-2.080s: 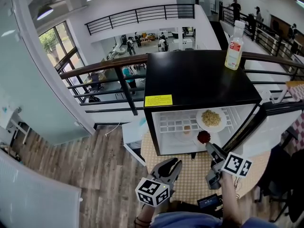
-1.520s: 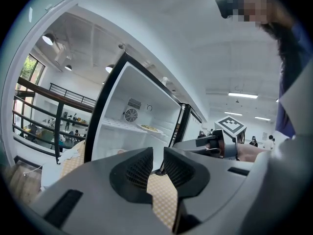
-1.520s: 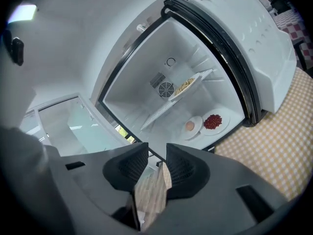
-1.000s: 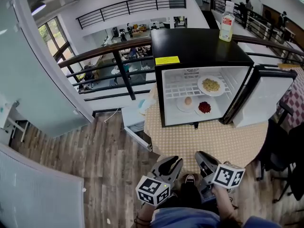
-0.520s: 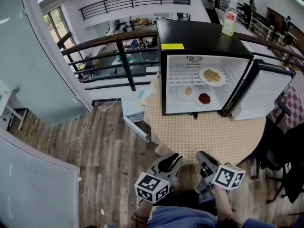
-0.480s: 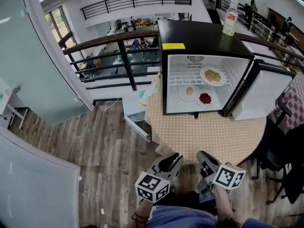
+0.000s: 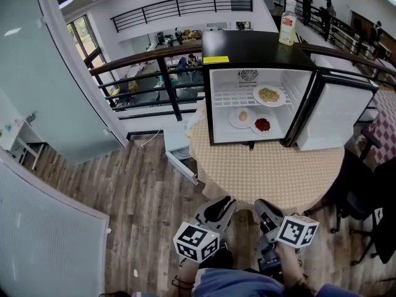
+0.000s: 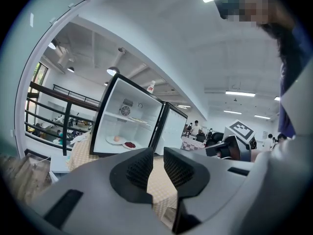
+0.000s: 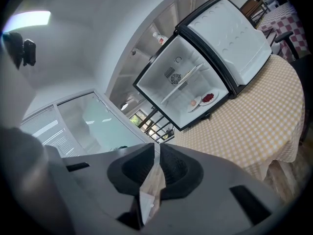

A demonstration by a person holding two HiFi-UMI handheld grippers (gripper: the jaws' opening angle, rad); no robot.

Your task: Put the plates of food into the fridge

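The black mini fridge [image 7: 253, 48] stands open on the round table [image 7: 266, 172]. Inside, a plate of noodles [image 7: 268, 95] rests on the wire shelf. A plate with a pale round item [image 7: 242, 117] and a plate of red food [image 7: 262, 125] sit on the fridge floor. Both grippers hang low near my body, far from the fridge. My left gripper [image 7: 221, 203] shows a narrow gap between its jaws [image 8: 157, 166], empty. My right gripper [image 7: 265, 206] is closing, its pads nearly touching with nothing between them [image 9: 155, 153].
The fridge door [image 7: 337, 116] swings out to the right. A clear bottle [image 7: 286, 23] stands on the fridge top. A black railing [image 7: 154, 57] runs behind the table, dark chairs [image 7: 371, 190] stand at the right, and wooden floor [image 7: 124, 190] lies at the left.
My right gripper drew back from the red food plate inside the fridge and now hangs low beside the left one. I have stepped away, so the fridge looks smaller.
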